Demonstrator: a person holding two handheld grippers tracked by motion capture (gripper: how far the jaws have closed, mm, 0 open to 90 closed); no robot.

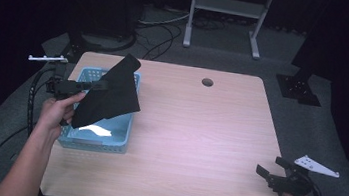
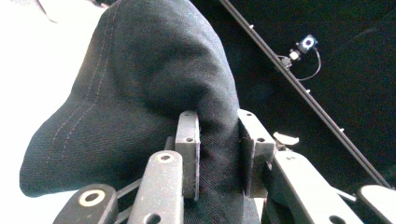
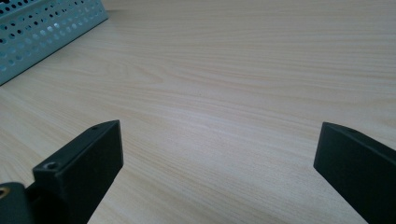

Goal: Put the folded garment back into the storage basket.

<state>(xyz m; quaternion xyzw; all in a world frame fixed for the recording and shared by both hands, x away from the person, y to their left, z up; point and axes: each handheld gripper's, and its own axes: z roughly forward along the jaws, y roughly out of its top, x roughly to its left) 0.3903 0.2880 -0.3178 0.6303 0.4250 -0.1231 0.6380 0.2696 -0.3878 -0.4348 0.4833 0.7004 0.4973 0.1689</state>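
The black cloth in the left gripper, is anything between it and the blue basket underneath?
Nothing visible is. The left gripper is shut on the black cloth, which hangs right over the blue basket. Inside the basket only a bright white patch shows; what it is cannot be told.

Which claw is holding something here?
The left claw, clamped on the black cloth above the blue basket; the right claw stands open with nothing between its jaws.

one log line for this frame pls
left gripper: shut on black cloth, lifted over blue basket | right gripper: open, nothing between jaws, at near right of table
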